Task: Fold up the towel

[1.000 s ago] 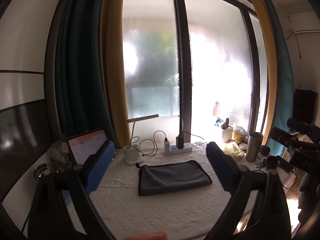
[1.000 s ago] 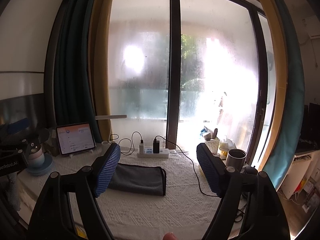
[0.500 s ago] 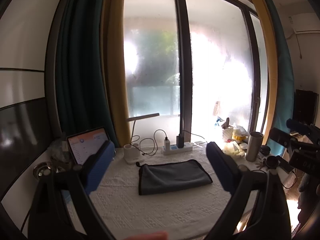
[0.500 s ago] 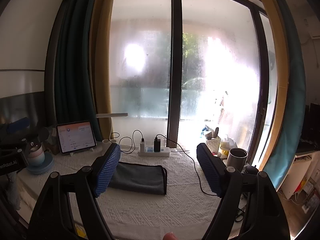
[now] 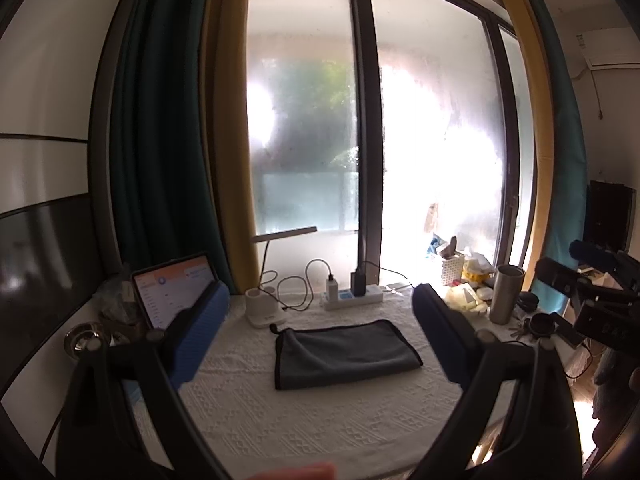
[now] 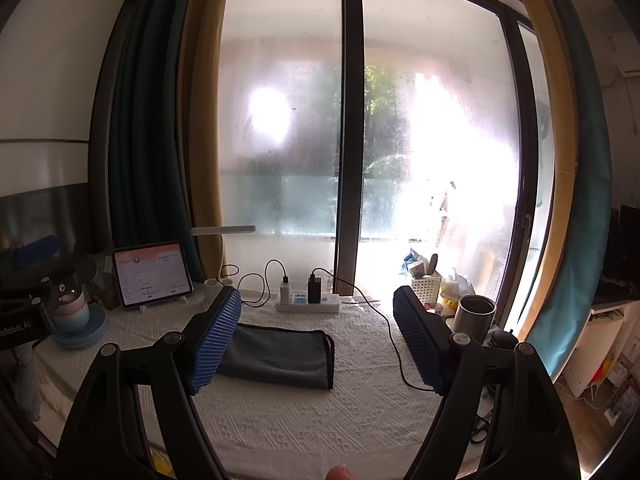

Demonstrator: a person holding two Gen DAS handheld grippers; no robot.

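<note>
A dark grey towel (image 5: 344,352) with black edging lies folded flat on the white textured tablecloth (image 5: 304,420). It also shows in the right wrist view (image 6: 280,354), partly hidden behind the left blue finger pad. My left gripper (image 5: 320,328) is open and empty, held above and in front of the towel. My right gripper (image 6: 318,332) is open and empty, held back from the towel too. Neither touches the cloth.
Behind the towel lie a white power strip (image 5: 352,300) with chargers and cables, a lamp base (image 5: 262,314) and a tablet (image 6: 150,276). A steel tumbler (image 5: 506,294), a white basket (image 6: 426,288) and clutter stand at the right. A blue cup stack (image 6: 74,318) stands at the left.
Both grippers have lifted slightly, so the views look a little higher. The towel has not moved.
</note>
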